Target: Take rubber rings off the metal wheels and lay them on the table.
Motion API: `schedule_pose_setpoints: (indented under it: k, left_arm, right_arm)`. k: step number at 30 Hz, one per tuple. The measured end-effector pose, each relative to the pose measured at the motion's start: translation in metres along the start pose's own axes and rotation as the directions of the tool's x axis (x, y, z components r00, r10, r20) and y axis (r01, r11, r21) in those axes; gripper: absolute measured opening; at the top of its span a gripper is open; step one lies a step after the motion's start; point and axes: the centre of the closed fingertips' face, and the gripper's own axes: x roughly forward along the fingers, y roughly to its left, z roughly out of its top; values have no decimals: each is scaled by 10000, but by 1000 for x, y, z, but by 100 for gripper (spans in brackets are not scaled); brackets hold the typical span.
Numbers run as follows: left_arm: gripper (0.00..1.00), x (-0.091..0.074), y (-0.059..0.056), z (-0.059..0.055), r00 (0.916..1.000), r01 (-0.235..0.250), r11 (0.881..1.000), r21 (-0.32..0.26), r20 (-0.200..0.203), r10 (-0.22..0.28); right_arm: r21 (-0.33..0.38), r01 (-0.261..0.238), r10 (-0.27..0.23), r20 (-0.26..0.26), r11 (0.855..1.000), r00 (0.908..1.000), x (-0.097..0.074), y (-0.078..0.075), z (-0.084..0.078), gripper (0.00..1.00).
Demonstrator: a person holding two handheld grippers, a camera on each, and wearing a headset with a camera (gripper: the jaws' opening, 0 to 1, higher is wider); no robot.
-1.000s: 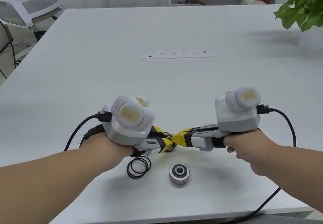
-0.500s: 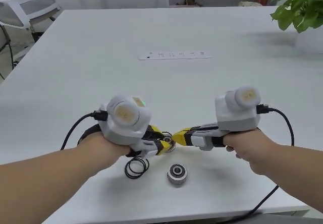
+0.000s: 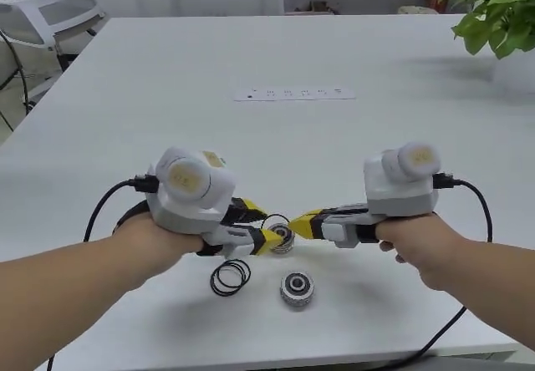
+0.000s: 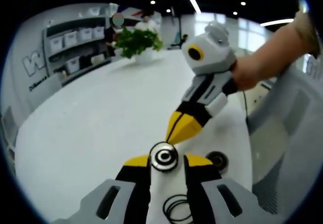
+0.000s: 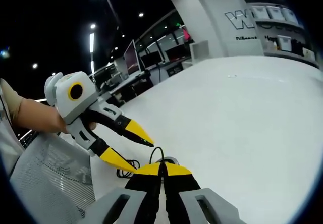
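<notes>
My left gripper (image 3: 272, 237) is shut on a small metal wheel (image 3: 282, 236), which sits between its yellow-tipped jaws (image 4: 165, 159) a little above the white table (image 3: 276, 145). Directly opposite, my right gripper (image 3: 294, 223) is shut on a thin black rubber ring (image 3: 274, 215) that loops up from this wheel (image 5: 170, 160); the ring (image 5: 153, 153) arcs just beyond the right gripper (image 5: 161, 166). A second metal wheel (image 3: 297, 287) lies on the table below the grippers. Beside it lie loose black rings (image 3: 229, 276).
A white power strip (image 3: 294, 94) lies mid-table. A green plant (image 3: 497, 7) stands at the far right corner, a white chair (image 3: 50, 7) beyond the far left. The table's front edge runs just under the loose wheel. Cables trail from both grippers.
The left gripper has drawn slightly left with the wheel, and the black ring now shows as a loop stretched between the wheel and the right gripper's tips. The right gripper barely moved.
</notes>
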Motion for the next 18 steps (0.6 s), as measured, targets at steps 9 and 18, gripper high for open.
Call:
schedule_pose_setpoints:
  k: [9,18]
  left_arm:
    - [37,-22,2,10,9986,-17,9995,-330,525,35]
    - [46,-50,0,15,9943,-97,9991,-410,1054,140]
  right_arm:
    - [135,-189,186,224,9997,9996,0,6,8,0]
    - [192,-544,537,322,9983,9980,1,16,16,0]
